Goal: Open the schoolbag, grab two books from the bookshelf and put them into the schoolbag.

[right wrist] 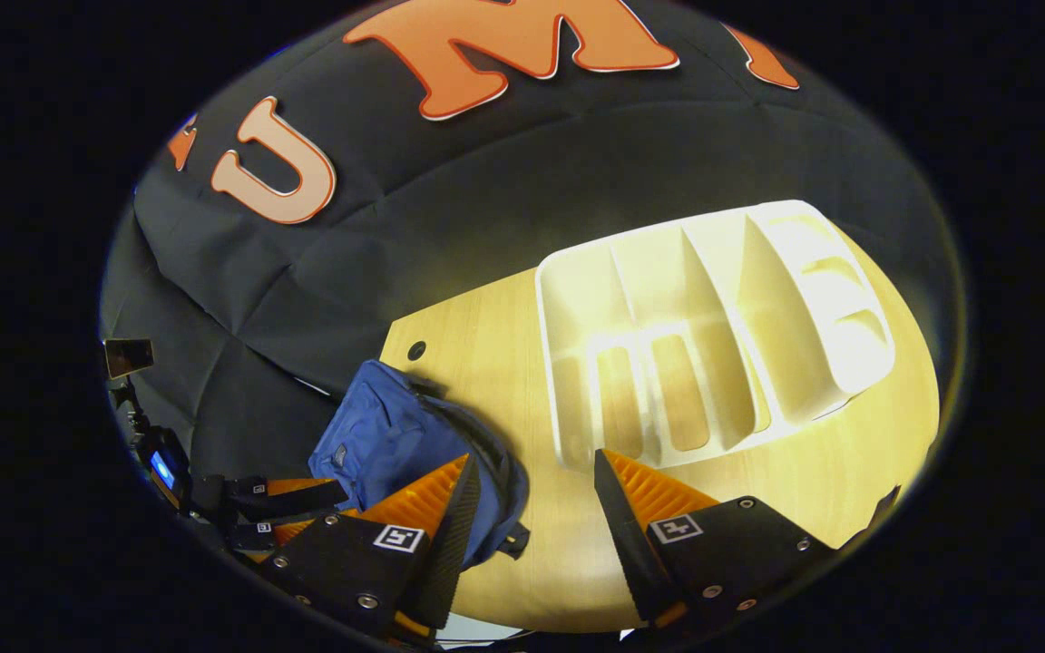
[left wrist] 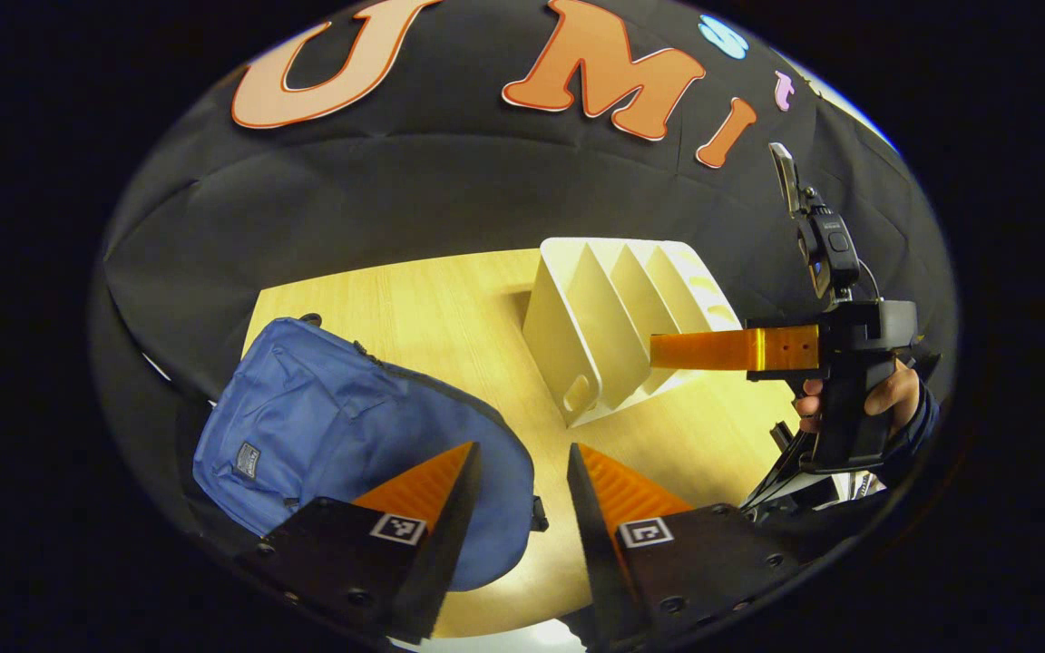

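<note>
Above the near edge of the tabletop (left wrist: 450,308), the left hand-held gripper (left wrist: 522,462) hangs with its two fingers spread, nothing between them. One finger lies over the blue schoolbag (left wrist: 323,426) in the left gripper view, the other over bare wood just right of the bag. The schoolbag lies flat on the tabletop, to the left of the bookshelf (left wrist: 618,317); whether it is zipped I cannot tell.

The right hand-held gripper (right wrist: 532,472) is spread too and grips nothing. In the right gripper view its fingers sit just in front of the bookshelf (right wrist: 704,336), with the schoolbag (right wrist: 395,444) beside the left finger. In the left gripper view the same right hand-held gripper (left wrist: 668,349) reaches sideways in front of the bookshelf, its fingers overlapping the shelf's right end, held by a hand (left wrist: 885,394) in a dark sleeve.

The bookshelf is a white rack with slanted dividers, standing on the tabletop right of the schoolbag and apart from it. Its slots look bare. Behind the bookshelf hangs the black cloth wall (left wrist: 395,181).
</note>
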The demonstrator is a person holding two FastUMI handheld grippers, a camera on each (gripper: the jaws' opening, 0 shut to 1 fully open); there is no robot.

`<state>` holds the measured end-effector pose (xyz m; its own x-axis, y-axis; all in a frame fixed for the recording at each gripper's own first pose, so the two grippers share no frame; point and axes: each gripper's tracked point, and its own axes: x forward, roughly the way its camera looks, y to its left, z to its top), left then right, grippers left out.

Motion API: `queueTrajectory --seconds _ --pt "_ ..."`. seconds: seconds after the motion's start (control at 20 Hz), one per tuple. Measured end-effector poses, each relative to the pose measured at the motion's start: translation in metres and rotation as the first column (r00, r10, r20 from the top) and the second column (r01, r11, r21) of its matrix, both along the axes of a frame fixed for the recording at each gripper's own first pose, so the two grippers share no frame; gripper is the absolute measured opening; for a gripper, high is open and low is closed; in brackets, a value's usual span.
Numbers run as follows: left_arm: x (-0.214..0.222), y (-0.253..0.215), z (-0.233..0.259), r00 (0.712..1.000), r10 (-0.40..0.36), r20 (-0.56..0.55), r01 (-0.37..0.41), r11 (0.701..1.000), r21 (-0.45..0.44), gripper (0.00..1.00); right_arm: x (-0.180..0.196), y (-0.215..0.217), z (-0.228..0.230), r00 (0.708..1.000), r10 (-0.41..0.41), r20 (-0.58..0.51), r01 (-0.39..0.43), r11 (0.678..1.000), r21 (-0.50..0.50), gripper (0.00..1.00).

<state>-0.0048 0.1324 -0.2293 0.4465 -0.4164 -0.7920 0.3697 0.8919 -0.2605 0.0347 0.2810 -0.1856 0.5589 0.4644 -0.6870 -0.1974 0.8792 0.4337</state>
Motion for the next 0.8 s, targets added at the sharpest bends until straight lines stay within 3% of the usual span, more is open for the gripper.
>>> queueTrajectory --seconds 0.05,0.2,0.25,0.3,0.6,0.8 --pt "0.002 -0.003 0.001 1.000 0.000 0.002 0.000 1.000 -0.002 0.73 0.001 -0.005 0.001 1.000 -0.005 0.005 0.005 1.000 -0.004 0.76" --pt "0.003 -0.013 0.002 1.000 0.016 0.008 -0.016 1.000 -0.004 0.84 0.005 -0.023 0.005 0.999 -0.016 0.033 0.017 1.000 -0.016 0.85" --pt "0.004 -0.018 0.004 1.000 0.021 0.012 -0.021 1.000 -0.007 0.94 0.007 -0.030 0.006 0.999 -0.021 0.046 0.022 0.999 -0.030 0.87" --pt "0.004 -0.025 0.001 1.000 0.021 0.014 -0.021 1.000 -0.007 0.97 0.010 -0.038 0.008 0.998 -0.027 0.063 0.029 0.999 -0.039 0.91" --pt "0.015 -0.057 0.017 0.990 0.034 0.138 -0.041 0.998 0.049 0.98 0.035 -0.085 0.026 0.975 -0.072 0.209 0.096 0.989 -0.109 0.95" --pt "0.035 -0.083 0.040 0.965 0.085 0.248 -0.098 0.995 0.037 0.98 0.045 -0.113 0.038 0.953 -0.085 0.291 0.130 0.982 -0.140 0.95"
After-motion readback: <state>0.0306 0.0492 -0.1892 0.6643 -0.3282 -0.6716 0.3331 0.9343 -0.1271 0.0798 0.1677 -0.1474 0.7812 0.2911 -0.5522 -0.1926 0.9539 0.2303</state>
